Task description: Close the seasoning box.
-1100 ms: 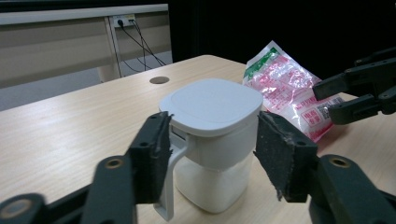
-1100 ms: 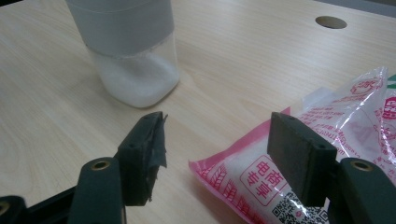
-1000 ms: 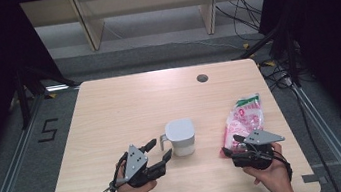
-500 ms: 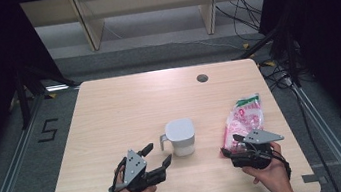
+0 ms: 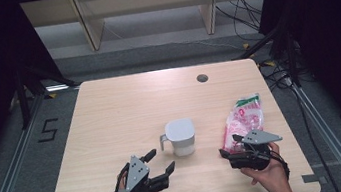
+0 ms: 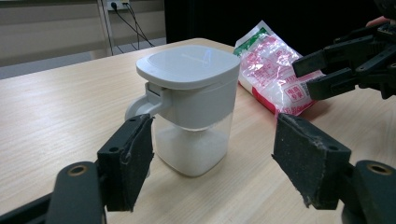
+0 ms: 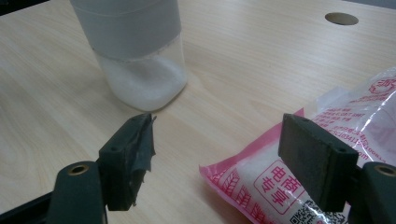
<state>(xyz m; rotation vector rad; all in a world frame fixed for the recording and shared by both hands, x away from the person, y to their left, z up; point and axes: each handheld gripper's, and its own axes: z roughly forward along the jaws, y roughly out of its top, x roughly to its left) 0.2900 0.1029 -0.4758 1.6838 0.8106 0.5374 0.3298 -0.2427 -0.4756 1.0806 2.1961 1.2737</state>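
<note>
High view: my left gripper (image 5: 160,162) sits low at the near edge of the surface (image 5: 120,113), spread wide and empty, angled toward the lidded container (image 5: 181,137) at mid-surface, near but not touching. My right gripper (image 5: 231,146) rests just short of the pink bag (image 5: 243,121) on the right, also spread, nothing between its jaws; both have just been opening. Left gripper view: container (image 6: 189,107) upright, white lid (image 6: 189,65) seated, white granules low in a clear base. Rigid, smooth plastic, probably slippery; I judge the handle (image 6: 140,105) or flat side walls the best hold. Part-filled, so light. Right gripper view: bag (image 7: 299,172) lies flat, soft film over loose grain, likely to sag and slide; I'd pinch its near end. Both forearms low, wrists level.
</note>
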